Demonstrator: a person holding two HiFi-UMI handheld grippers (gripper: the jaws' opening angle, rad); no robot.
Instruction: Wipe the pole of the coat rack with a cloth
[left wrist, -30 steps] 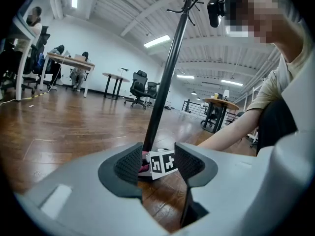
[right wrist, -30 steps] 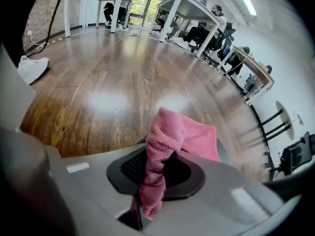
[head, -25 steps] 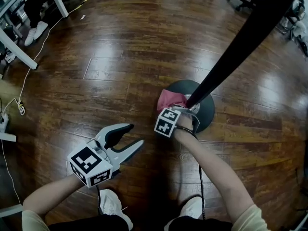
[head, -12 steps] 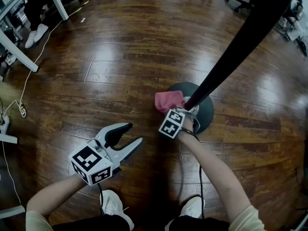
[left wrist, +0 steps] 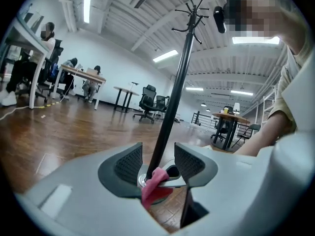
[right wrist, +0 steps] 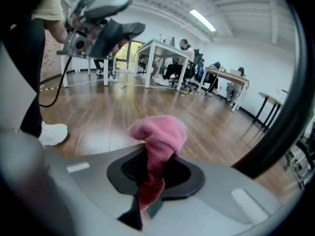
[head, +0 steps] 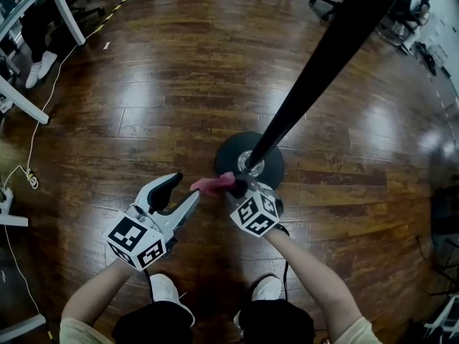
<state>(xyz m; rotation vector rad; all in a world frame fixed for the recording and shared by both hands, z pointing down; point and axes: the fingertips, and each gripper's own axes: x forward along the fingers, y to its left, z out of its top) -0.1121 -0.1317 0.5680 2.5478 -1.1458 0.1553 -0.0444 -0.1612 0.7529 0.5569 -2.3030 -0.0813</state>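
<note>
- Right claw was clamped on the pink cloth, which bunched out past the jaw tips with a tail trailing back between them.
- Cloth sat low, just beside the foot of the pole and over the near edge of the round dark base. Cloth-to-pole contact couldn't be made out.
- Left claw was empty, jaws apart, one jaw tip just beside the cloth's free end.
- Left gripper view looked through that gap at pole and cloth beyond it.
- Pole was black and stood on the base, with hooks at the top.
- Base stood on a glossy wood floor. Desks and office chairs were well apart, in the background.
</note>
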